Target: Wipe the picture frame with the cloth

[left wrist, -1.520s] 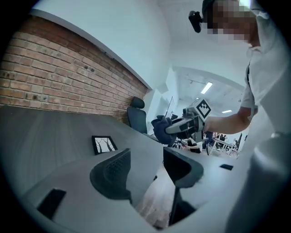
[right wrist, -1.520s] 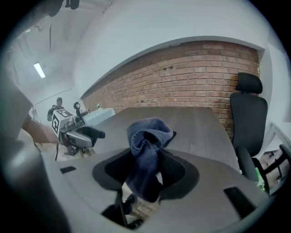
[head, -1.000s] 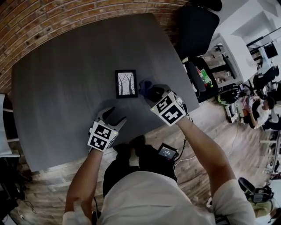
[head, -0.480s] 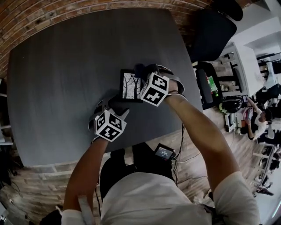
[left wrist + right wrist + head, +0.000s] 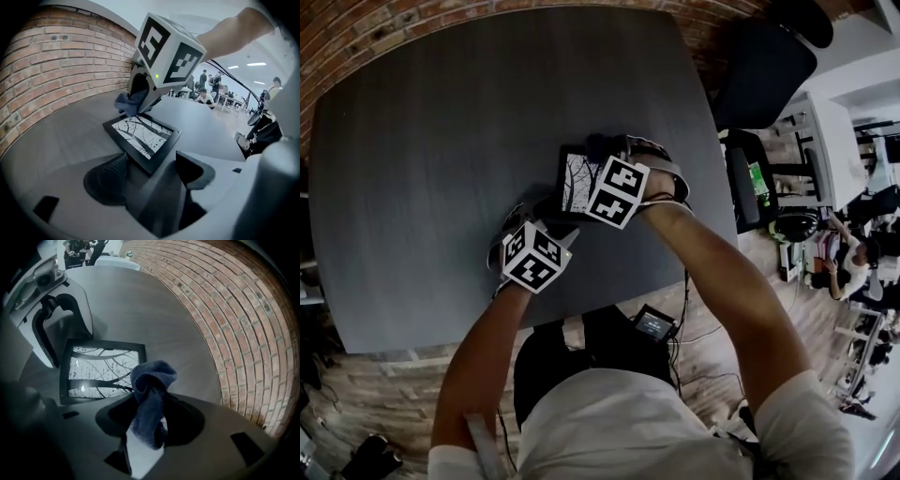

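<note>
The picture frame [image 5: 574,183], black with a bare-tree print, lies flat on the dark grey table [image 5: 441,141]. My right gripper [image 5: 602,157] is shut on a bunched blue cloth [image 5: 150,390], which hangs over the frame's [image 5: 101,371] far corner. In the left gripper view the cloth [image 5: 129,101] touches that corner below the marker cube [image 5: 168,49]. My left gripper [image 5: 152,168] is at the frame's [image 5: 143,136] near corner. Its jaws are opening, with the corner between them and the pads off it. In the head view the right cube hides part of the frame.
A brick wall [image 5: 47,61] runs along the table's far side. A black office chair [image 5: 764,66] stands past the table's right corner. The table's near edge [image 5: 581,305] is just behind both hands. People sit at desks far off in the room.
Both grippers have come in to the frame. The right one swung left with the cloth from beside the frame onto it. The left one moved up to the frame's near edge.
</note>
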Tool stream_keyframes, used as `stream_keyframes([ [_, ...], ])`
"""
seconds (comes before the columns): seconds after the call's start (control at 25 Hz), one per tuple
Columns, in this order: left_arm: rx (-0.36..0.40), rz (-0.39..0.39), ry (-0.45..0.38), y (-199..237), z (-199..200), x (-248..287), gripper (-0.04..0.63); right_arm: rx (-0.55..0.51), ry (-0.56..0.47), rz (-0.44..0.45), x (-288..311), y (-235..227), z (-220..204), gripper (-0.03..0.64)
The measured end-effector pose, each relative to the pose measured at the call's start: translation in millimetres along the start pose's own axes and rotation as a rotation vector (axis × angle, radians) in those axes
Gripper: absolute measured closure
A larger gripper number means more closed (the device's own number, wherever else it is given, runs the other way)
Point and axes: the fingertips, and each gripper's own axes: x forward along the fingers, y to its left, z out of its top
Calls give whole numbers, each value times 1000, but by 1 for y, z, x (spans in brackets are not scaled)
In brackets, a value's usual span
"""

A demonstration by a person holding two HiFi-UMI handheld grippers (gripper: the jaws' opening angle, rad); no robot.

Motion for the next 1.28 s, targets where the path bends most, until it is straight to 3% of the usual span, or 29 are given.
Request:
stream_keyframes([
  [0.48, -22, 20, 8, 0, -3, -7, 270, 10, 53, -53, -15, 23, 8, 446],
  [1.28, -32, 27, 12, 0, -2, -7, 270, -42, 50, 2, -40, 72, 4, 448],
])
